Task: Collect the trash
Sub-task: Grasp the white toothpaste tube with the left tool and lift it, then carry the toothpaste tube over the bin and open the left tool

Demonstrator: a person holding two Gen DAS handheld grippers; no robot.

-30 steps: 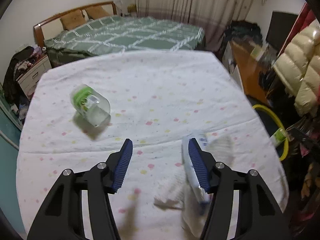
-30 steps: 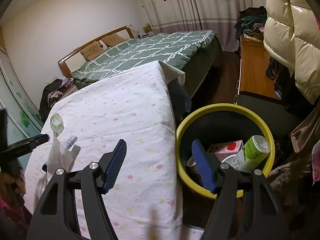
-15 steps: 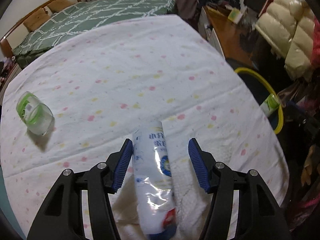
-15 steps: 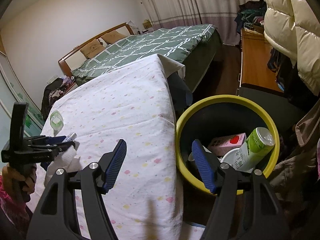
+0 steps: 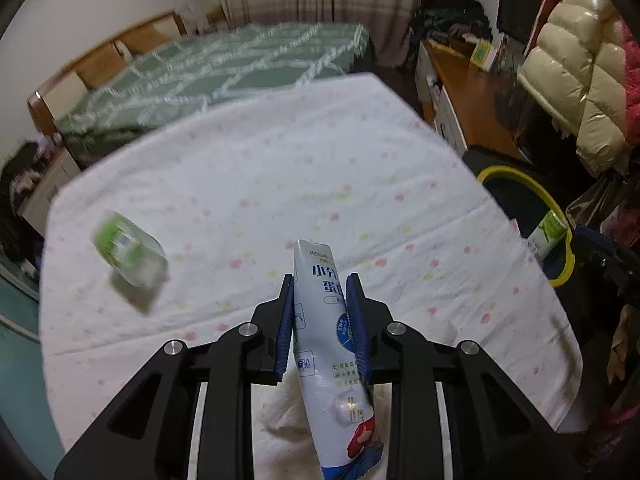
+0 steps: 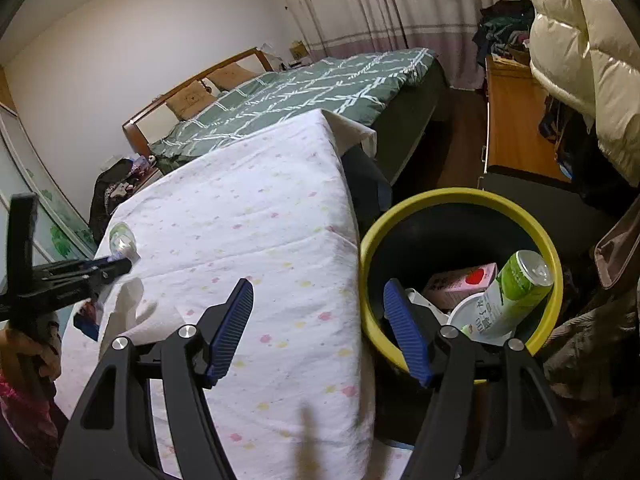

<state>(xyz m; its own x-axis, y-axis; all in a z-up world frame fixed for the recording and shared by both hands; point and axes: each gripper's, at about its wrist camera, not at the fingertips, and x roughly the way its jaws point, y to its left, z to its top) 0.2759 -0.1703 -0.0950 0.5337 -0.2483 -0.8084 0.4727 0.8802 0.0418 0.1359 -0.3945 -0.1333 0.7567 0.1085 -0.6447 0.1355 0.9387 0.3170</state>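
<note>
Jar [image 5: 130, 252] on table [image 5: 280, 184], bin [image 5: 532, 204] right.

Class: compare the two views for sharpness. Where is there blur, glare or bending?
Left wrist view: the green-capped jar and bed are motion-smeared, while the pouch shows glare. Right wrist view: sharp throughout; fisheye bends the bin rim.

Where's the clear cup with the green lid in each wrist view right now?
Left wrist: the clear cup lies blurred at mid-left on the spotted sheet.
Right wrist: small at the far left, just above the left gripper.
Shared landmark: the yellow-rimmed bin.
</note>
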